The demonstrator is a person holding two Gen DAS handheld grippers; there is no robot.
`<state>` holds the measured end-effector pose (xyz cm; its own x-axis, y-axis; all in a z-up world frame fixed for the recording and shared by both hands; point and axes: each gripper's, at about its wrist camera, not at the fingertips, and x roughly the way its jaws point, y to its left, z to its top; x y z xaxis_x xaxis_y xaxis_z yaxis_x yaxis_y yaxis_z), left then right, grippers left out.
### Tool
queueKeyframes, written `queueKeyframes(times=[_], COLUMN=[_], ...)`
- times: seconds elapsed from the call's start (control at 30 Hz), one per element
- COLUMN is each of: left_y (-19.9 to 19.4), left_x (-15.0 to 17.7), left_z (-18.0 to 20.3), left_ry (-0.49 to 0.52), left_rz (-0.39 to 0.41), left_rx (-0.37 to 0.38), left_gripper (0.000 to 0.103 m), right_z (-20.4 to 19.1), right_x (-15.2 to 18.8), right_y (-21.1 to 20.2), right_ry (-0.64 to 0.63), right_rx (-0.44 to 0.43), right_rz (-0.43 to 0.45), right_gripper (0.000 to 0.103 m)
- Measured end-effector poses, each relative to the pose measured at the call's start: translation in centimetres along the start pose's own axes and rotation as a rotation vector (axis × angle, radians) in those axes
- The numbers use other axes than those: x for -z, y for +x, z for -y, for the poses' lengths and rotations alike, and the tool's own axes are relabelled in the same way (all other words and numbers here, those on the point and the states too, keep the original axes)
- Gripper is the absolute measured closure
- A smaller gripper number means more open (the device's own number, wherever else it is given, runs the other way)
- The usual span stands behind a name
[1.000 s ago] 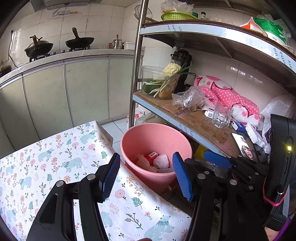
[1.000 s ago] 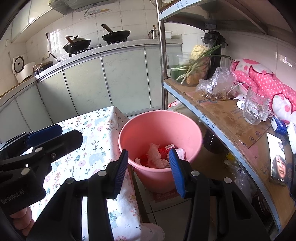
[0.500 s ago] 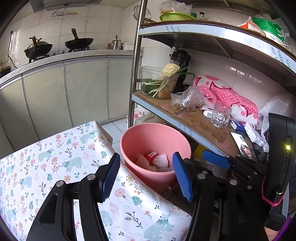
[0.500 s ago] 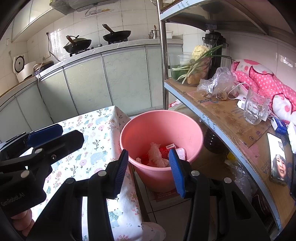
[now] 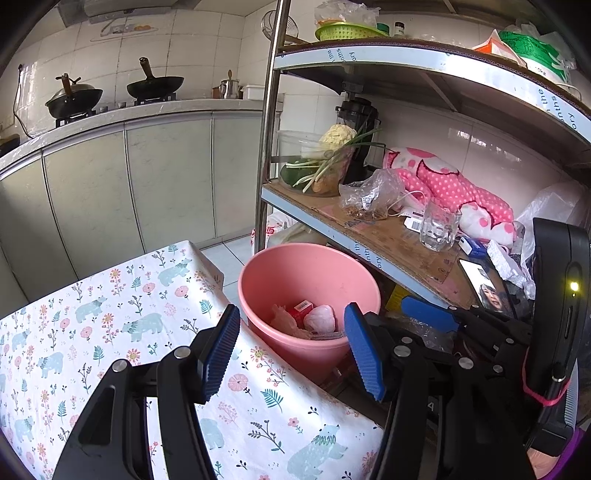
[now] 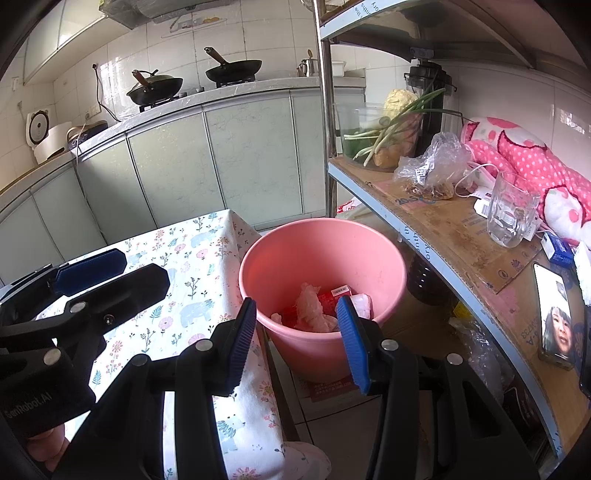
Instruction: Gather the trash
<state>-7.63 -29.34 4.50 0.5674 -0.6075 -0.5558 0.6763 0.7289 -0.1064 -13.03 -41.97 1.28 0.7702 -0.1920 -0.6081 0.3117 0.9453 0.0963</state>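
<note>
Crumpled pale wrappers and a small red carton [image 6: 334,295] are lying at the bottom of the round pink plastic bucket [image 6: 369,240], which is standing on the floor between the table draped in a floral bear-print cloth [image 5: 122,314] and the metal shelf rack [image 5: 373,240]. The left gripper [image 5: 291,350] and the right gripper [image 6: 299,341] are both hovering before the bucket, jaws apart and gripping nothing. The drop-off is looking finished; the next move is likely calling for a fresh piece of trash to be found. Only the right wrist view is showing the white rice cooker [image 6: 38,129]; only the left is showing the green basket [image 5: 349,31] topping the rack.
</note>
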Motion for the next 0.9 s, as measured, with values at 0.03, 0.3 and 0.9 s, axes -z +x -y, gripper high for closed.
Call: queueKeyframes(times=[0.03,0.3,0.9], left_y=[-0.01,0.00,0.38], left_x=[0.01,0.08,0.51], left_z=[0.00,0.07,-0.42], left_ry=[0.000,0.005,0.004], left_rz=[0.000,-0.003,0.000], left_rx=[0.000,0.000,0.000], left_gripper=[0.045,0.045,0.045], right_z=[0.02,-0.03,-0.02], right_x=[-0.01,0.00,0.08], right_y=[0.01,-0.01,0.02], right_ry=[0.000,0.000,0.000], right_rx=[0.000,0.000,0.000], right_rz=[0.000,0.001,-0.002], right_gripper=[0.056,0.056,0.056])
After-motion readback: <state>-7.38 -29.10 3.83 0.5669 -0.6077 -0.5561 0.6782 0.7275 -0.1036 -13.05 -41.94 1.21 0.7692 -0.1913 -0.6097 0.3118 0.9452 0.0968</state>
